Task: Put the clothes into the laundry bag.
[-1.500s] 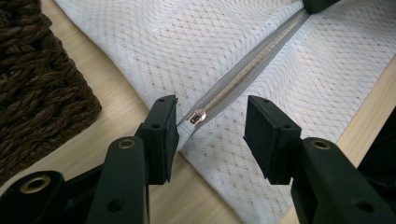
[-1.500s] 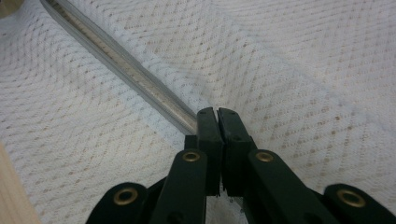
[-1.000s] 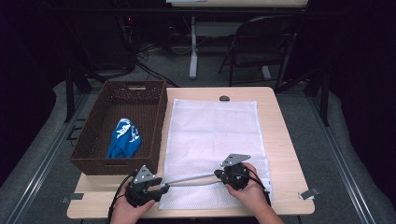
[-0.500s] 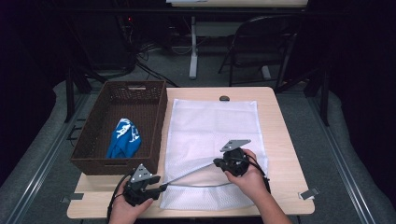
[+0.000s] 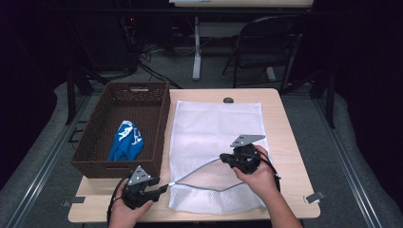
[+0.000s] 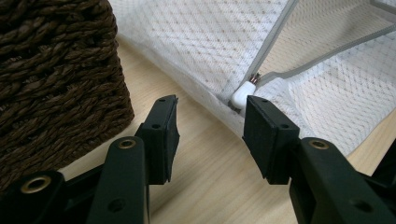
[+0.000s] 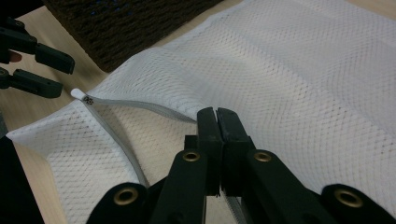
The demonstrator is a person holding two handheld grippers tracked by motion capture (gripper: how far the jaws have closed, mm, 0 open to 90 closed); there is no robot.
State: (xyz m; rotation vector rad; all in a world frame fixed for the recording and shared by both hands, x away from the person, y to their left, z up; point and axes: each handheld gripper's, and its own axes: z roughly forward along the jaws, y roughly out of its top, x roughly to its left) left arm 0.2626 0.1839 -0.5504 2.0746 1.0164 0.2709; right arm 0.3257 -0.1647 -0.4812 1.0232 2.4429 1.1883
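Observation:
A white mesh laundry bag (image 5: 214, 123) lies flat on the wooden table (image 5: 287, 128), its grey zipper open along the near edge. My right gripper (image 5: 223, 159) (image 7: 217, 114) is shut on the upper zipper edge and holds it raised, so the mouth gapes. My left gripper (image 5: 162, 189) (image 6: 211, 102) stands open at the bag's near left corner. The white zipper pull (image 6: 242, 94) (image 7: 77, 93) lies just beyond its fingertips, untouched. In the right gripper view, the left gripper (image 7: 60, 77) sits open beside that pull.
A brown wicker basket (image 5: 164, 114) stands left of the bag and holds a blue cloth (image 5: 126, 141). The basket's wall (image 6: 56, 70) is close beside my left gripper. A small dark object (image 5: 228, 100) rests at the table's far edge. A chair stands behind the table.
My right gripper has moved away from the person with the zipper edge in it, widening the bag's mouth. The left gripper has stayed near the bag's near left corner.

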